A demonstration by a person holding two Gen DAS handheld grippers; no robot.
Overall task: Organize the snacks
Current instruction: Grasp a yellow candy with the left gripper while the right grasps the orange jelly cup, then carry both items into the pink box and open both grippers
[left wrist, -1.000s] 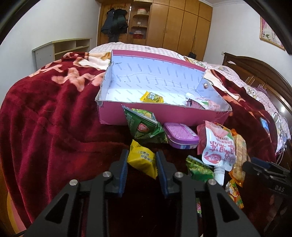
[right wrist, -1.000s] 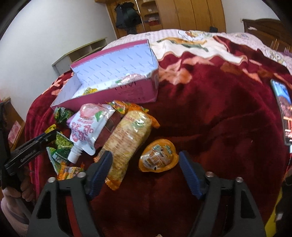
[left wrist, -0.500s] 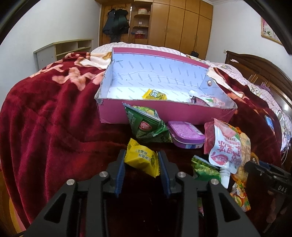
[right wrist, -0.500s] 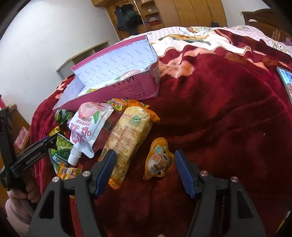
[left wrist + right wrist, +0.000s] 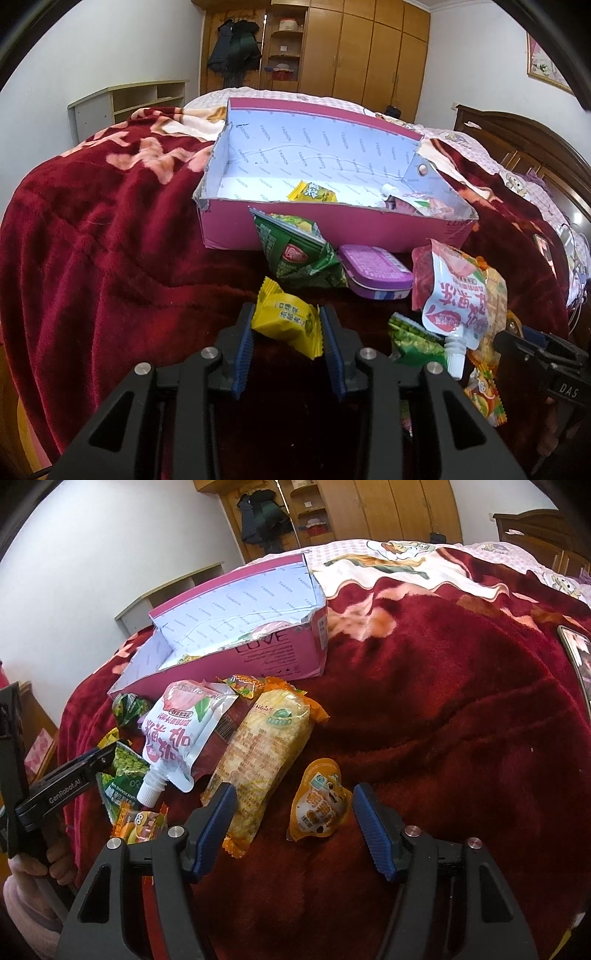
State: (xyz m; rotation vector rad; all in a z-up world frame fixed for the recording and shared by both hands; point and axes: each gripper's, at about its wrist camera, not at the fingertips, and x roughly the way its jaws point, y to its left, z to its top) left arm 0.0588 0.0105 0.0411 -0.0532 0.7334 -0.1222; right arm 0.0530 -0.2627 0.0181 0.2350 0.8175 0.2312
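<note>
My left gripper (image 5: 286,332) is shut on a yellow snack packet (image 5: 284,317), held just above the red blanket in front of the pink box (image 5: 332,230). Inside the box lie another yellow packet (image 5: 312,192) and a pouch (image 5: 413,201). In the right wrist view my right gripper (image 5: 294,799) straddles an orange jelly cup (image 5: 319,805) on the blanket. Its jaws are closing and the pads stand apart from the cup. A long orange cracker pack (image 5: 266,760) lies against the left finger.
A green bag (image 5: 295,254), a purple tin (image 5: 376,271), a white spout pouch (image 5: 177,731), a green pea packet (image 5: 125,768) and a small orange sweet pack (image 5: 140,823) lie between the grippers. A phone (image 5: 580,657) rests on the blanket at far right.
The right jaws have narrowed around the jelly cup, which now looks turned more upright. The left gripper keeps the yellow packet in about the same place.
</note>
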